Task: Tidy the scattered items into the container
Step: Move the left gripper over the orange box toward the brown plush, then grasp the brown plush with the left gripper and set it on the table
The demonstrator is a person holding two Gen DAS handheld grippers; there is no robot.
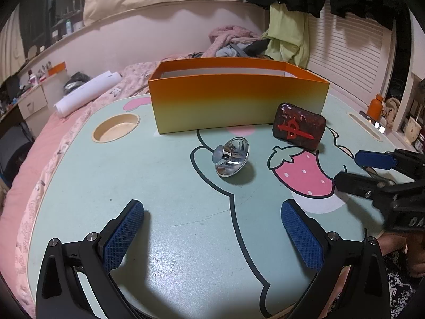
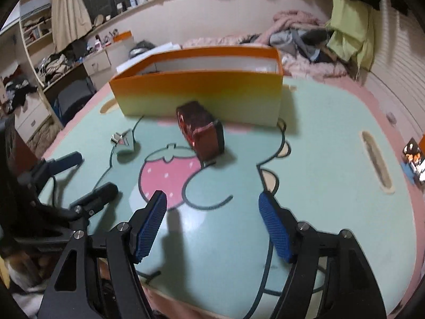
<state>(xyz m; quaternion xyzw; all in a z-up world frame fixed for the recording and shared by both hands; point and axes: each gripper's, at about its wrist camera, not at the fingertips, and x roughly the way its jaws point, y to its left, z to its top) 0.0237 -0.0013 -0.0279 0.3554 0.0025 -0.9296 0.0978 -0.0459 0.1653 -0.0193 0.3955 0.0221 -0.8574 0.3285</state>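
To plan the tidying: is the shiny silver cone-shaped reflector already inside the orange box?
No, the silver reflector lies on the table before the orange box.

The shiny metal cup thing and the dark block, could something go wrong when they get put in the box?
1. The shiny metal cup lies tipped on its side; its smooth, round shape may roll or slip from the pads.
2. The orange box looks light with tall walls; a bump could push it back or tip it.
3. The dark block sits close against the box, leaving the open right gripper little room.
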